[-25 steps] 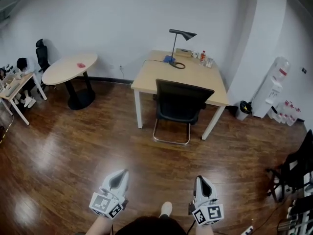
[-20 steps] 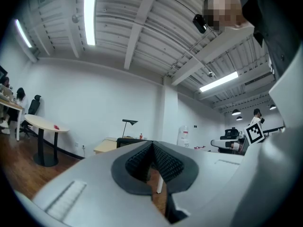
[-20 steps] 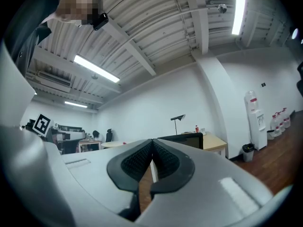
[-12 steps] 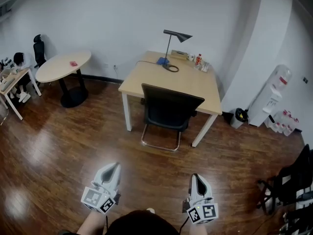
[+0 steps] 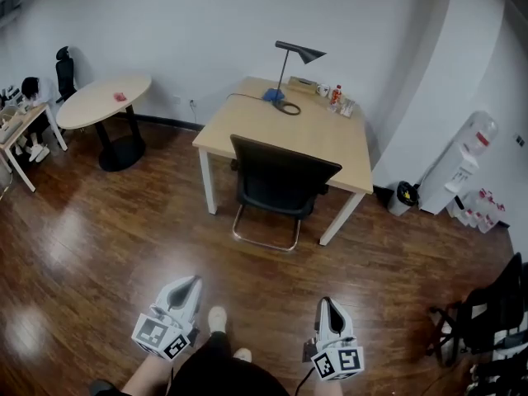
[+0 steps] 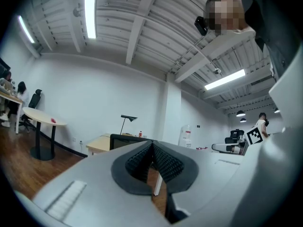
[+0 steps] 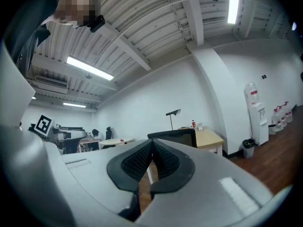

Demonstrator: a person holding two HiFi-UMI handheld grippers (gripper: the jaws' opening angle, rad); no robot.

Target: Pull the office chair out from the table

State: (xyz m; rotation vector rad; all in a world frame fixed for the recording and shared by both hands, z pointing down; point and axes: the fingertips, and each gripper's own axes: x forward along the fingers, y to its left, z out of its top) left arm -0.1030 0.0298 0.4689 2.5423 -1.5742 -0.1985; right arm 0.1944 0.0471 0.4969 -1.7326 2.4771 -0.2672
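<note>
A black office chair on a chrome sled base is tucked against the near side of a light wooden table. Its backrest faces me. The chair also shows beyond the jaws in the left gripper view and the right gripper view. My left gripper and right gripper hang low in the head view, well short of the chair, pointing toward it. Both are shut with nothing between the pads.
On the table stand a black desk lamp and small bottles. A round table stands at the left, a water dispenser and a bin at the right, and a dark chair at the right edge. Wooden floor lies between me and the chair.
The office chair and table have grown nearer and shifted left in the head view. Both grippers stay shut and empty at the bottom of the frame.
</note>
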